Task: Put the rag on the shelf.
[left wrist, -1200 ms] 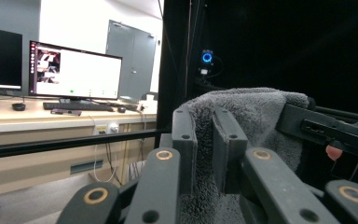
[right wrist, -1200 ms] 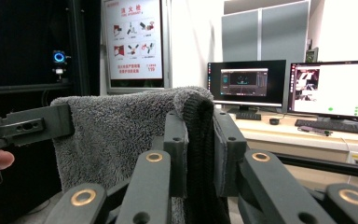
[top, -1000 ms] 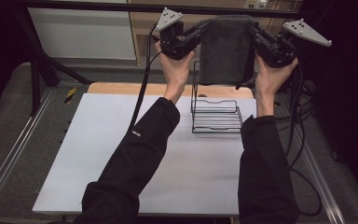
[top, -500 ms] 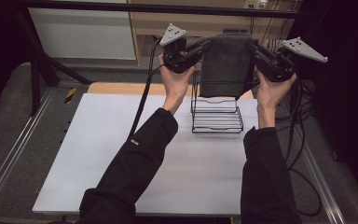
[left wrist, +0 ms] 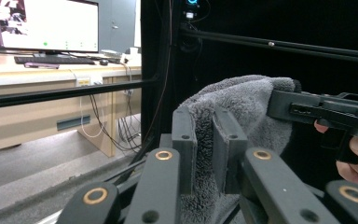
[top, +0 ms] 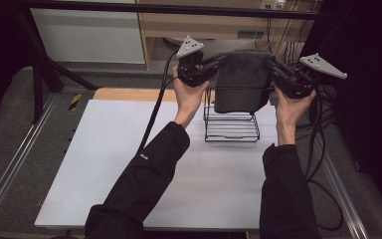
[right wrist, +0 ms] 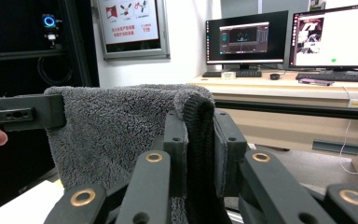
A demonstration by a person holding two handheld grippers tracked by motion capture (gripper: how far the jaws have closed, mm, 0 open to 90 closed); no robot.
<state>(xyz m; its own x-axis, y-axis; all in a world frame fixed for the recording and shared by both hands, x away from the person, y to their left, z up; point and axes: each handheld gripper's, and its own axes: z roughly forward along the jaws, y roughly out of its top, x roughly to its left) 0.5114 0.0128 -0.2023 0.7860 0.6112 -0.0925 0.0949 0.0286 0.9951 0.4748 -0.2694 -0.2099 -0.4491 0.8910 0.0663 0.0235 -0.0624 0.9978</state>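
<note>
A dark grey terry-cloth towel (top: 242, 79) is being held stretched between the two grippers, above a black wire rack (top: 231, 119) that is standing on the white tabletop (top: 129, 164). The left gripper (top: 214, 63) is being held at the towel's left upper corner, its jaws nearly closed on a thick fold of the cloth (left wrist: 233, 116), which is seen squeezed between the two black pads in the left gripper view. The right gripper (top: 273, 67) is being held at the opposite upper corner, its jaws likewise pressed together on the towel's hemmed edge (right wrist: 193, 126). Below and between the two grippers, the towel is hanging down in front of the rack's upright wires, its lower edge reaching about the rack's mid-height. Each gripper is being carried by a hand (top: 189, 97) in a black sleeve (top: 144, 184).
</note>
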